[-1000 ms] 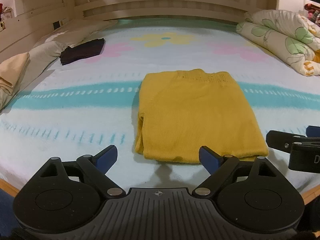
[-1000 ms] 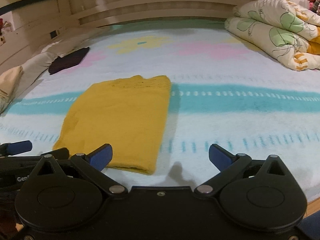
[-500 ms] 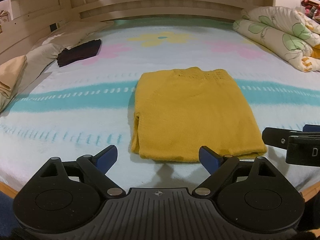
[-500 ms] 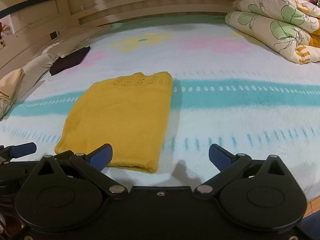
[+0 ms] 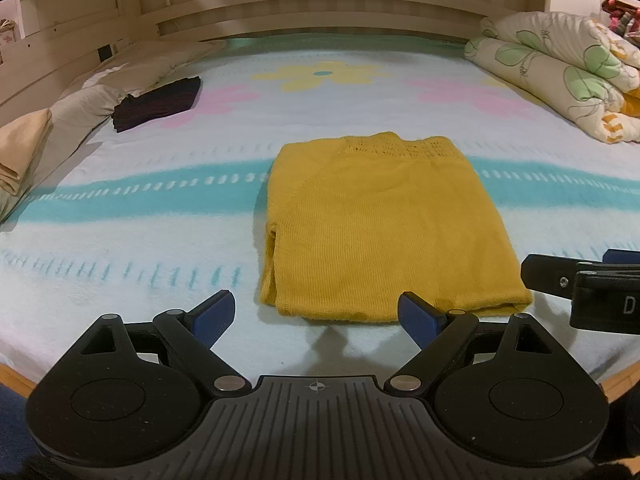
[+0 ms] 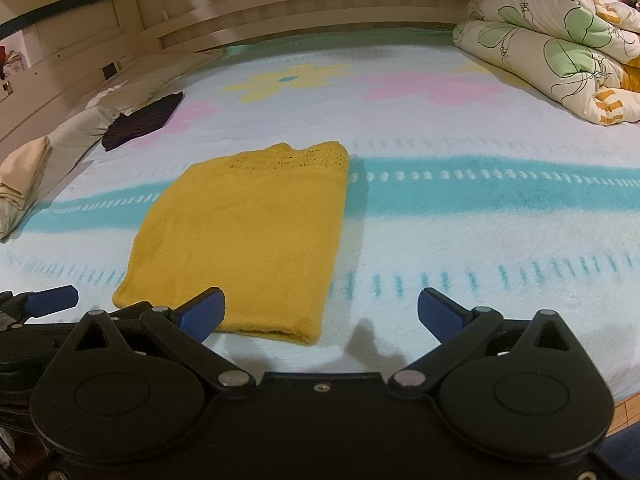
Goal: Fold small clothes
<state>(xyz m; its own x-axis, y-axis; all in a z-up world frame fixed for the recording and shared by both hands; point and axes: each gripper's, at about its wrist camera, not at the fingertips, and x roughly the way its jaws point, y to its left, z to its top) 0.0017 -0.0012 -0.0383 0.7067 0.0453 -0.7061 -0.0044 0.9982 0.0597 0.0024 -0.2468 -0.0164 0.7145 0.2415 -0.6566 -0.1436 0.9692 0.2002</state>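
Observation:
A yellow knit garment (image 5: 384, 224) lies folded into a flat rectangle on the bed, its lace neckline at the far end; it also shows in the right wrist view (image 6: 244, 236). My left gripper (image 5: 316, 314) is open and empty, just short of the garment's near hem. My right gripper (image 6: 320, 312) is open and empty, over the sheet at the garment's near right corner. The right gripper shows at the right edge of the left wrist view (image 5: 580, 286). The left gripper shows at the left edge of the right wrist view (image 6: 36, 300).
A dark folded garment (image 5: 158, 102) lies far left near beige pillows (image 5: 24, 148). A rolled floral duvet (image 5: 560, 72) sits at the far right. The wooden headboard (image 5: 320, 12) runs along the back. The bed's wooden front edge (image 5: 624, 376) is right below the grippers.
Both grippers have drawn back slightly and risen, so the garment looks a little farther away. The garment has not moved. Both grippers stay open.

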